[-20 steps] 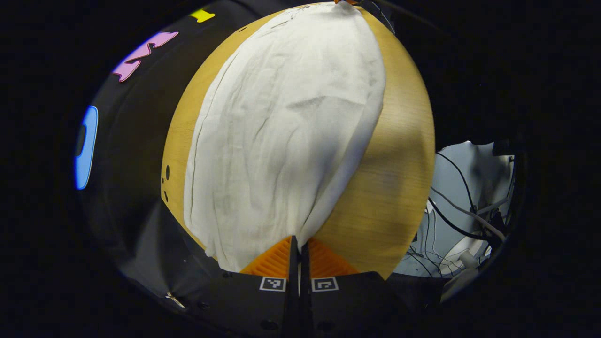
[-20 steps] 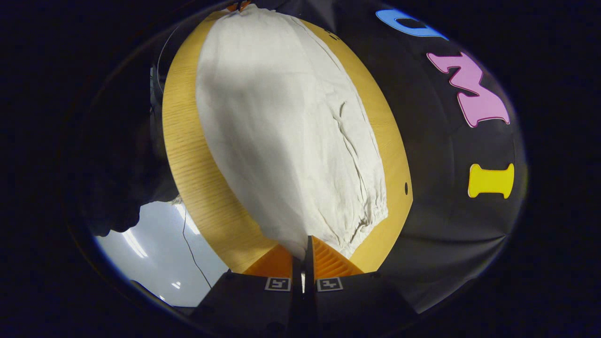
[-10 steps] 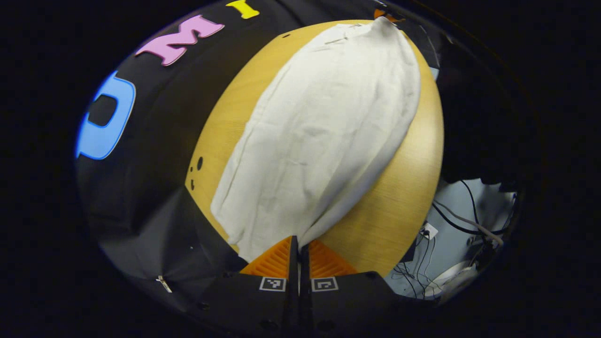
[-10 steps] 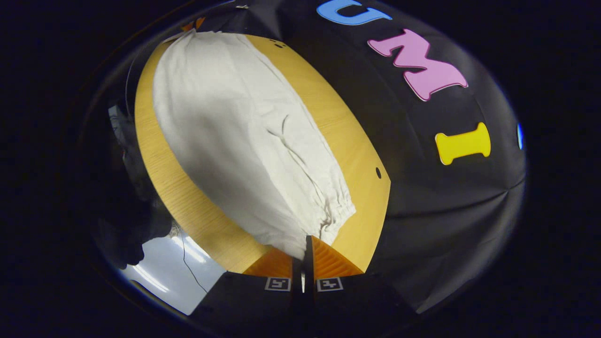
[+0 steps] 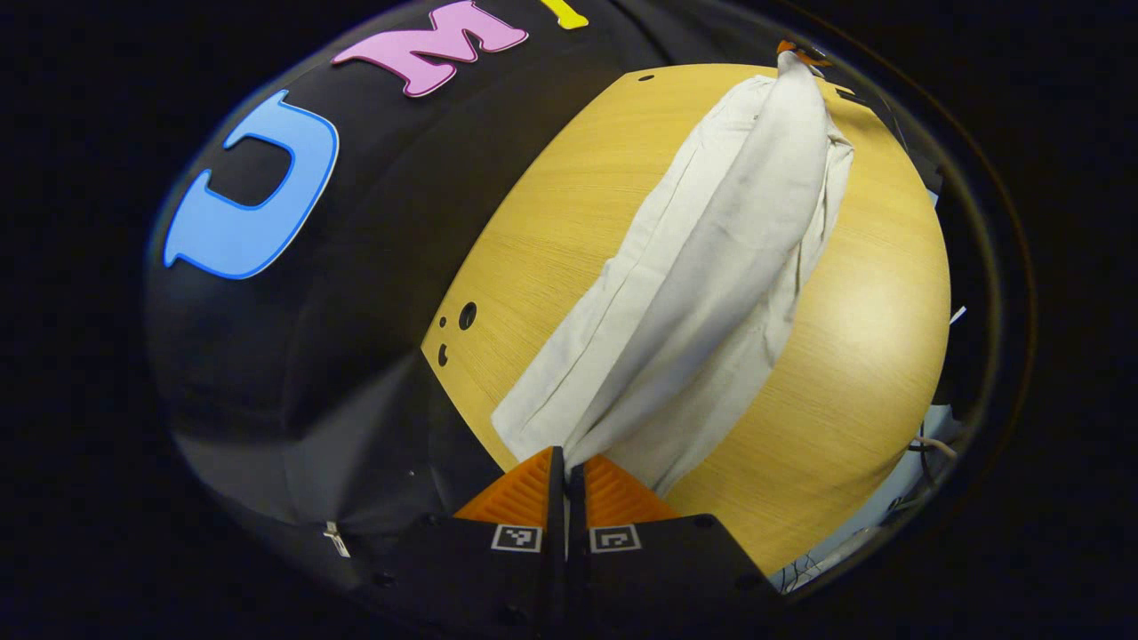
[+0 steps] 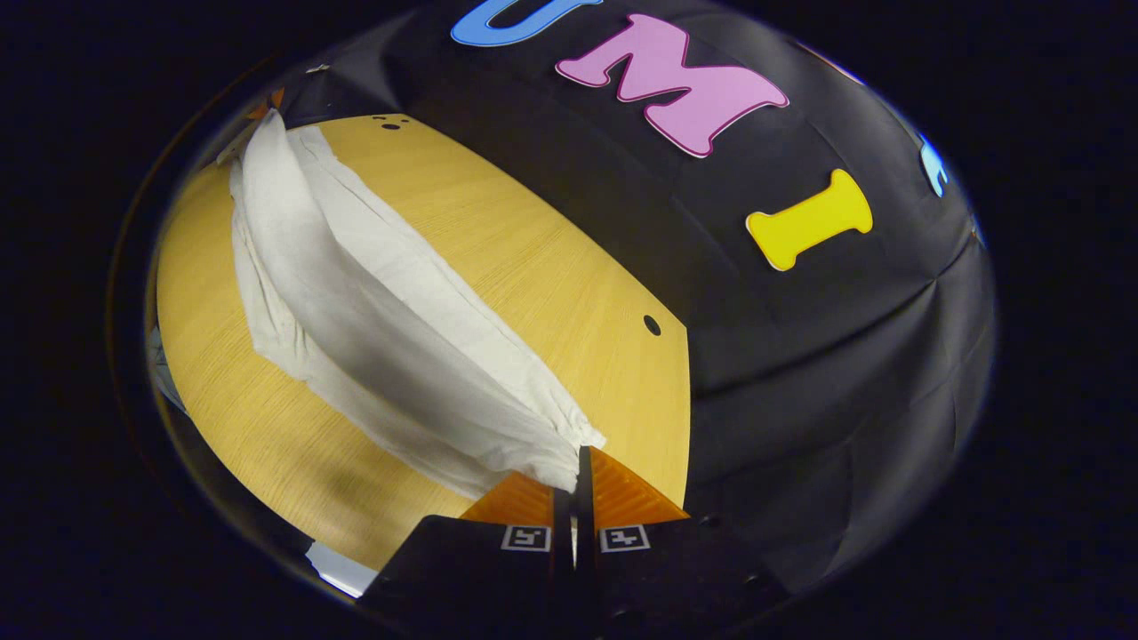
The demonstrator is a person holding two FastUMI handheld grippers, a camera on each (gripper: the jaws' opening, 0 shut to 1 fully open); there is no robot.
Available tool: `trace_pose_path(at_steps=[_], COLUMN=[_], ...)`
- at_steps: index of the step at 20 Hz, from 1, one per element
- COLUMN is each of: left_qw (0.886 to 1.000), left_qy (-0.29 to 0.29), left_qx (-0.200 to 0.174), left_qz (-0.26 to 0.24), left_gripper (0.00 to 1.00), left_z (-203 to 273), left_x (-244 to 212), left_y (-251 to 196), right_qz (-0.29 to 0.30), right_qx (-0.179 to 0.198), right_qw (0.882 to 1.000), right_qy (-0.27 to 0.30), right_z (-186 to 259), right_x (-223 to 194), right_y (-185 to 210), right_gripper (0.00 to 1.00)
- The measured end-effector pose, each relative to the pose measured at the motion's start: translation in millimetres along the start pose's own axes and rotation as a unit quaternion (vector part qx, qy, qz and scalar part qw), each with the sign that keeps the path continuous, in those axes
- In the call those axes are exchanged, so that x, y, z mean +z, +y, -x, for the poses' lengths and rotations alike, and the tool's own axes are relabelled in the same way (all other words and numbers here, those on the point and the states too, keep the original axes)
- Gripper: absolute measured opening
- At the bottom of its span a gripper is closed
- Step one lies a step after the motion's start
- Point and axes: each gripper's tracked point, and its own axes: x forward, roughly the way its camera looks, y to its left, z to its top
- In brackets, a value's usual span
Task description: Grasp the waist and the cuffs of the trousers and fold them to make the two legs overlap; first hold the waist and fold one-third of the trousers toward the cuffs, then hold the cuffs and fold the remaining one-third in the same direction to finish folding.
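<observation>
Sharp focus, heavy fisheye bend — overhead glare on table (image 5: pixel 853 302), dim edges

Each gripper view looks down along closed fingers from opposite ends of the trousers (image 5: pixel 702 293), close above the table (image 6: pixel 524 258). Both share this cloth, running toward 12 o'clock.

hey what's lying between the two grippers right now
The white trousers span the stretch: the left gripper is shut on one end and the right gripper on the other, over the wooden table. Both gripper views show it.

White trousers (image 5: pixel 711 293) stretched lengthwise, folding over table.
</observation>
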Motion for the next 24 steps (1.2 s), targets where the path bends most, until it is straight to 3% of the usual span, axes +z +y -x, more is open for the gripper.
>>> trace_pose_path(at_steps=[10,13,14,15,20,22,23,24], left_qw=[0.997,0.994,0.993,0.992,0.987,0.985,0.985,0.986], left_qy=[0.035,0.047,0.052,0.058,0.079,0.094,0.086,0.079], left_qx=[-0.041,-0.057,-0.064,-0.073,-0.102,-0.102,-0.097,-0.091], left_qz=[-0.056,-0.074,-0.08,-0.084,-0.1,-0.107,-0.114,-0.119], left_gripper=[0.06,0.05,0.05,0.06,0.08,0.14,0.24,0.27], left_z=[-83.2,-108.3,-114.5,-120.2,-143.5,-150.4,-152.9,-154.6], left_x=[3.2,7.3,7.1,5.9,0.7,-4.4,1.4,4.0], left_y=[14.9,12.0,10.2,6.3,-3.0,-3.2,-1.3,1.1], right_qz=[0.041,0.047,0.047,0.045,0.044,0.055,0.062,0.064], right_qx=[0.039,0.053,0.058,0.066,0.092,0.105,0.109,0.106], right_qw=[0.997,0.995,0.994,0.993,0.987,0.984,0.982,0.983], right_qy=[0.053,0.074,0.082,0.09,0.12,0.136,0.141,0.136], right_z=[-70.6,-93.9,-101.6,-109.0,-136.1,-140.7,-141.9,-144.1], right_x=[5.8,-1.9,-4.6,-8.3,-21.1,-30.5,-32.8,-28.8], right_y=[14.7,21.1,22.8,25.4,38.0,43.0,45.3,46.8], right_gripper=[0.05,0.05,0.1,0.05,0.08,0.16,0.23,0.25])
